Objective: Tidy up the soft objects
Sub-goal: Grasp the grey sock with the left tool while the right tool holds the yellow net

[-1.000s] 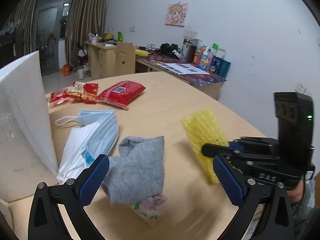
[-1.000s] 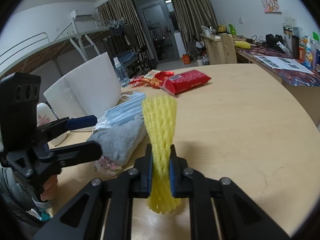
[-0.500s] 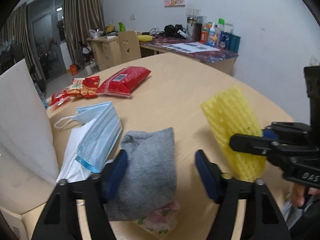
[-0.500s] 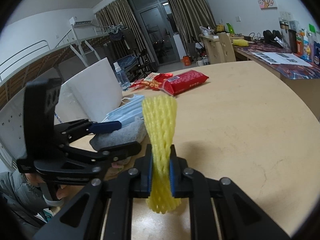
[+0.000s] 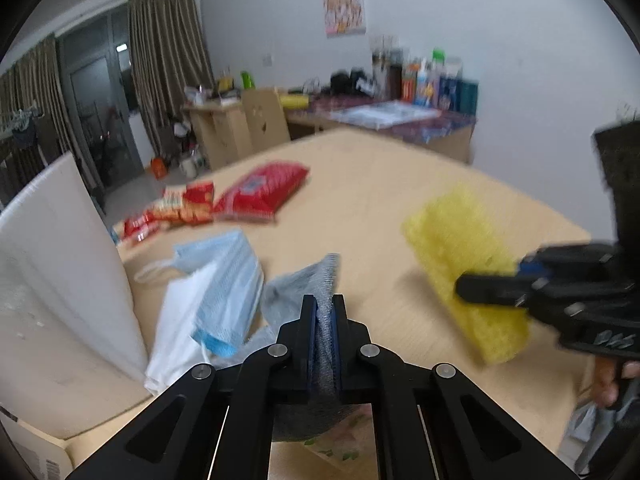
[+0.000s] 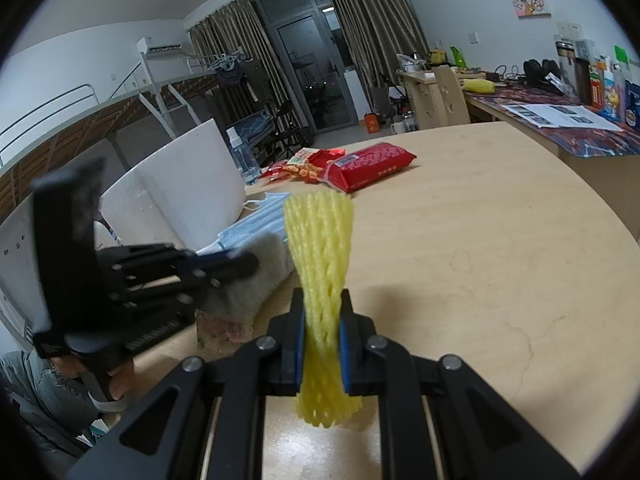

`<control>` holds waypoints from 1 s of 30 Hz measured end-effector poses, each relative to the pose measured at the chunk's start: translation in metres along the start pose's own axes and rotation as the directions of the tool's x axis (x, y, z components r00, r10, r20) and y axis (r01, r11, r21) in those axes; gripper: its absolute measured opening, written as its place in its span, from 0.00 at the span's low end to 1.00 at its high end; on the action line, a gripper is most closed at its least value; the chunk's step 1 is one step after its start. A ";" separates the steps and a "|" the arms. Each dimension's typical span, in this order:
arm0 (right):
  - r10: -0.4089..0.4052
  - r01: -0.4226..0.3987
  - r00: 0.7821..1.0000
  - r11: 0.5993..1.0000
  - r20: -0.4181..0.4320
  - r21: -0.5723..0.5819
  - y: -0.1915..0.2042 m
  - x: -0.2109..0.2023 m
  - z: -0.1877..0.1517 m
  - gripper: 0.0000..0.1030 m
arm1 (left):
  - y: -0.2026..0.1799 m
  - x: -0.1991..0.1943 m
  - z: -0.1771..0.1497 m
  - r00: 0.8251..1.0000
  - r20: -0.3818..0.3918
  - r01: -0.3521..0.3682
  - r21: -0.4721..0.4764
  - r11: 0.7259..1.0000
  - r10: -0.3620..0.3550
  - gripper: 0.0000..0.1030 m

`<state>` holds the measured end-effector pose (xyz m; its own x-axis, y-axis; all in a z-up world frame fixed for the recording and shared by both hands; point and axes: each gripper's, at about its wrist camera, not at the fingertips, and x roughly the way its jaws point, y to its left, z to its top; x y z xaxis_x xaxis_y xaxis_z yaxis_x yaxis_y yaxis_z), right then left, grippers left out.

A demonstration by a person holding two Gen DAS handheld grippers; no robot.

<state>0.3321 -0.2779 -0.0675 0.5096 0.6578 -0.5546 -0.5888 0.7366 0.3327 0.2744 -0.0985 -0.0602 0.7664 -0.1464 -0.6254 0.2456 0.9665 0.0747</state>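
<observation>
My left gripper (image 5: 324, 312) is shut on the grey sock (image 5: 298, 294), which bunches between the blue pads above the round wooden table (image 5: 380, 208). It also shows in the right wrist view (image 6: 240, 262), with the sock (image 6: 260, 276) in it. My right gripper (image 6: 322, 312) is shut on the yellow foam net (image 6: 320, 248) and holds it upright above the table; the net shows at the right of the left wrist view (image 5: 464, 256). A stack of blue and white face masks (image 5: 216, 296) lies left of the sock. A floral packet (image 6: 224, 328) lies under the sock.
A white foam box (image 5: 60, 264) stands at the table's left edge. Red snack bags (image 5: 260, 192) lie at the far side of the table. A cluttered desk (image 5: 400, 116) stands along the back wall.
My left gripper moved forward over the grey sock and closed on it; it was open before. My right gripper kept holding the yellow foam net in about the same place.
</observation>
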 end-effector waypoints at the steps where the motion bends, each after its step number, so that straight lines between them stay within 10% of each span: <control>1: 0.000 0.000 1.000 1.000 0.000 0.001 0.000 0.000 0.000 0.17 | 0.001 -0.007 0.003 1.000 0.024 -0.001 0.000 1.000 0.001 0.06; 11: -0.006 0.007 0.999 1.000 0.053 -0.024 0.016 -0.021 0.007 0.17 | 0.006 -0.092 0.018 0.956 0.293 0.025 -0.031 0.999 -0.015 0.07; 30: 0.068 -0.049 0.987 0.990 0.144 -0.134 0.093 -0.054 0.008 0.17 | 0.026 -0.199 -0.019 0.902 0.409 -0.097 -0.121 0.988 0.139 0.07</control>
<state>0.2555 -0.2439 -0.0004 0.5534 0.7225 -0.4145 -0.6917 0.6758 0.2545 0.1166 -0.0403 0.0512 0.9682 -0.0839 -0.2356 0.0961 0.9945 0.0407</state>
